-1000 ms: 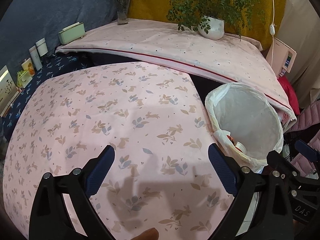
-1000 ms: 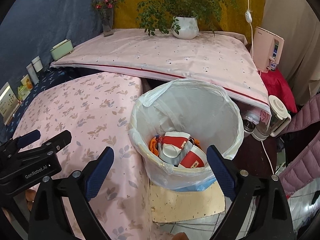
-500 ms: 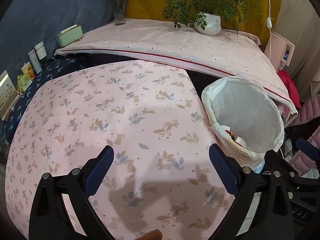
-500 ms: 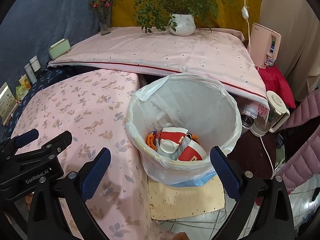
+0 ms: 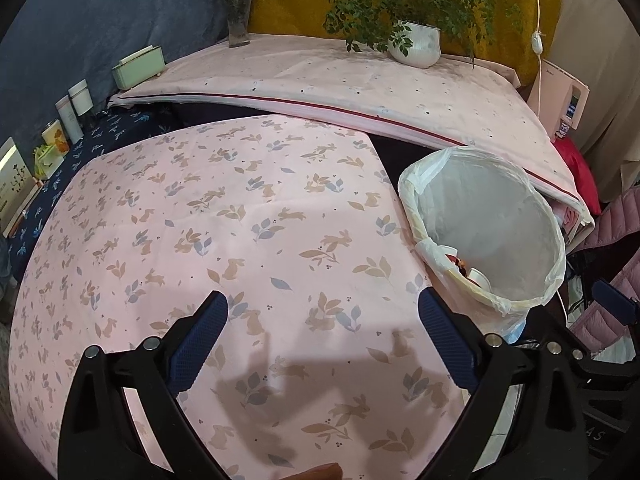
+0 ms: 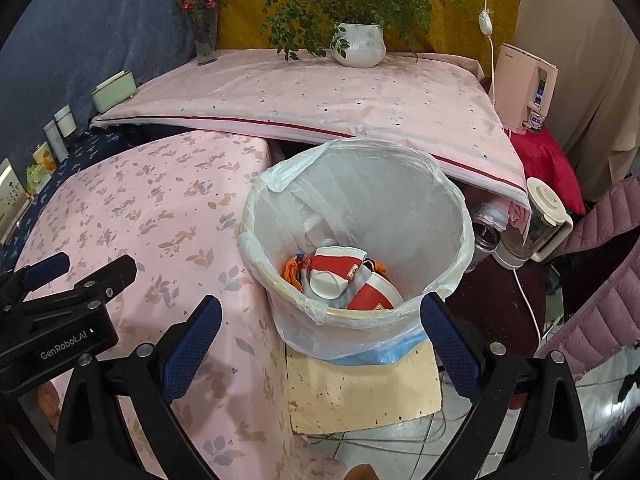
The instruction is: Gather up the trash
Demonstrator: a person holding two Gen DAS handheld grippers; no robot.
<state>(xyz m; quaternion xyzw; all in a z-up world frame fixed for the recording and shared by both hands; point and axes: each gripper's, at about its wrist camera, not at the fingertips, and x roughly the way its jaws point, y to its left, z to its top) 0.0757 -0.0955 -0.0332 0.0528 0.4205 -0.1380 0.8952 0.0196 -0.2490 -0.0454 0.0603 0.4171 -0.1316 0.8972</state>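
Trash [image 6: 340, 280] is sitting at the bottom of the lined bin [image 6: 448, 200], which is standing just off the right edge of the table with the bunny cloth [image 5: 240, 220]. From the right wrist view I'm seeing red-and-white cups plus something orange down there. The right gripper [image 6: 320, 340] is hovering above the bin's near rim, fingers spread wide and holding nothing. The left gripper [image 5: 322, 340] is hanging over the near part of the table, also released and carrying nothing. I'm not spotting any loose trash on the cloth in either of the 2 views, so my guess is the collecting is pretty much wrapping up. If anything's left, I'd be scanning the table's far left edge, keeping the wide-spread jaws clear of the thin liner [image 6: 280, 176] so it isn't snagging, and dropping stuff well inside the rim.
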